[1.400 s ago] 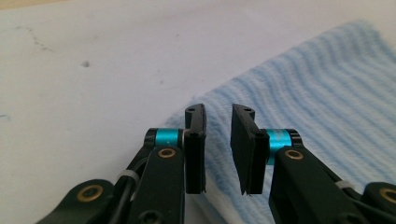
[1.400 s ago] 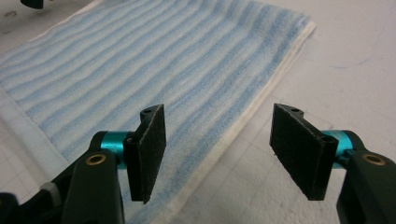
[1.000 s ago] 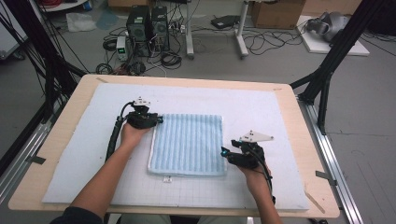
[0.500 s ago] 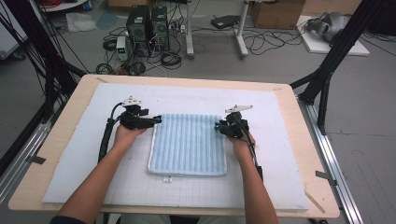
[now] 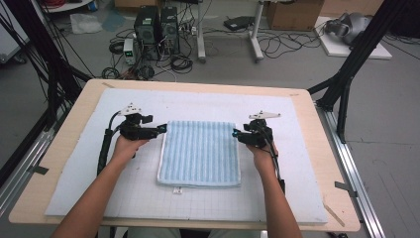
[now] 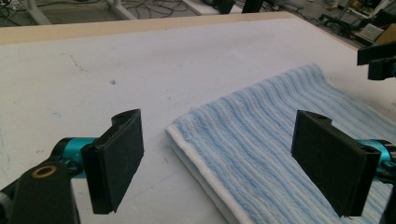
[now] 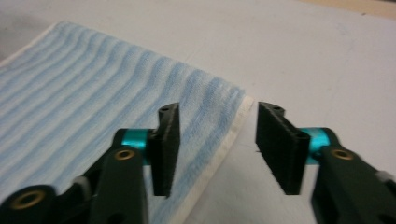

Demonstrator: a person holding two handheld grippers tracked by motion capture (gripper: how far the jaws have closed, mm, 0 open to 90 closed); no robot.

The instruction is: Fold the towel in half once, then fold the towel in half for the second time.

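Note:
A folded light-blue striped towel (image 5: 200, 152) lies flat in the middle of the white mat (image 5: 297, 193). My left gripper (image 5: 161, 129) sits at the towel's far-left corner. In the left gripper view it (image 6: 224, 161) stands wide open, having just opened further, and the towel's corner (image 6: 261, 135) lies between the pads untouched. My right gripper (image 5: 236, 134) is at the far-right corner. Its jaws (image 7: 217, 144) have also just opened, and they straddle the white hem of the towel (image 7: 93, 102) without pressing on it.
The mat covers most of a wooden table (image 5: 74, 114). On the floor beyond the far edge are computer towers (image 5: 156, 29) and loose cables (image 5: 277, 47). Black frame legs (image 5: 346, 74) stand at the table's right. The right gripper (image 6: 378, 58) appears far off in the left gripper view.
My right hand has moved from the towel's near-right corner up to its far-right corner. Both grippers' jaws stand wider. The left hand shifted slightly. The towel has stayed put.

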